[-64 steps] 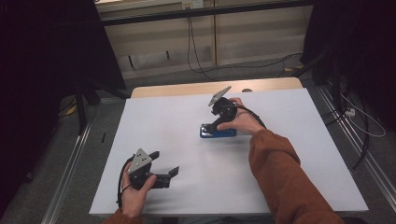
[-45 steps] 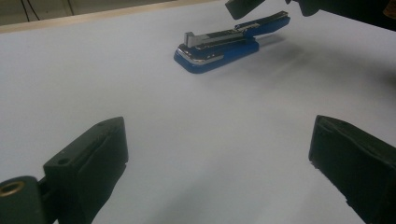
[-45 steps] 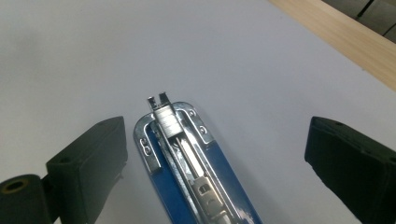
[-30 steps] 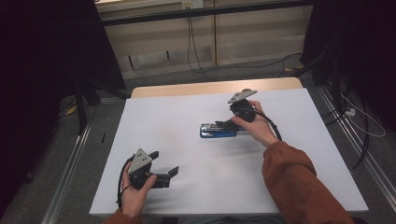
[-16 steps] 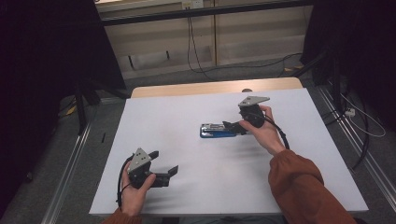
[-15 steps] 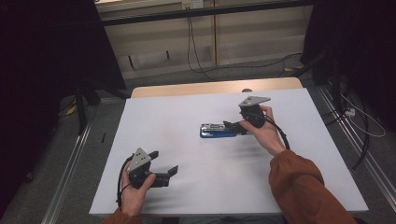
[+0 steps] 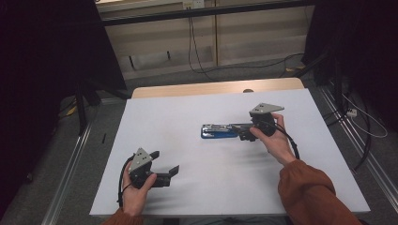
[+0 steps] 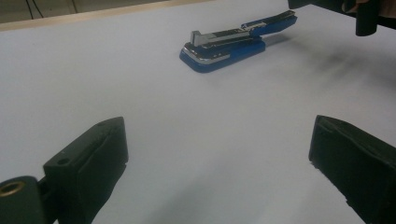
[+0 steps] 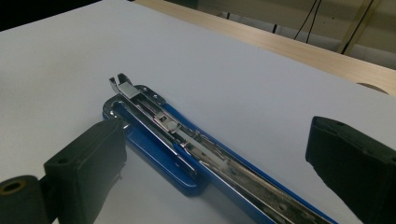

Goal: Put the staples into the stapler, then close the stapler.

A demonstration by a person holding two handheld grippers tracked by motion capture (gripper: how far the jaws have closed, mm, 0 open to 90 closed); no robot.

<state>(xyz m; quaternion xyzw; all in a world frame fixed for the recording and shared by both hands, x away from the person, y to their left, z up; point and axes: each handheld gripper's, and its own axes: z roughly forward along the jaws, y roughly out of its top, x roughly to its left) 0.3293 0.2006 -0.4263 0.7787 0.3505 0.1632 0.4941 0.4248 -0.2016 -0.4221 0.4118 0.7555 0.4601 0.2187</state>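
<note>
Seen from the high view, a white table point(image 7: 197, 187) carries a blue stapler point(image 7: 219, 131) lying near its middle, flat on the surface and swung open so the metal staple track faces up. At the right, the person's right hand holds the right gripper point(image 7: 245, 132) at the stapler's right end, just beside it or touching it. From the right gripper view, its two black jaws stand spread wide, one on each side of the stapler point(image 9: 187, 149), gripping nothing. Near the table's front left, the left hand holds the left gripper point(image 7: 166, 165) well apart from the stapler. From the left gripper view, its jaws are likewise wide apart over bare table, with the stapler point(image 8: 233, 43) farther off.
</note>
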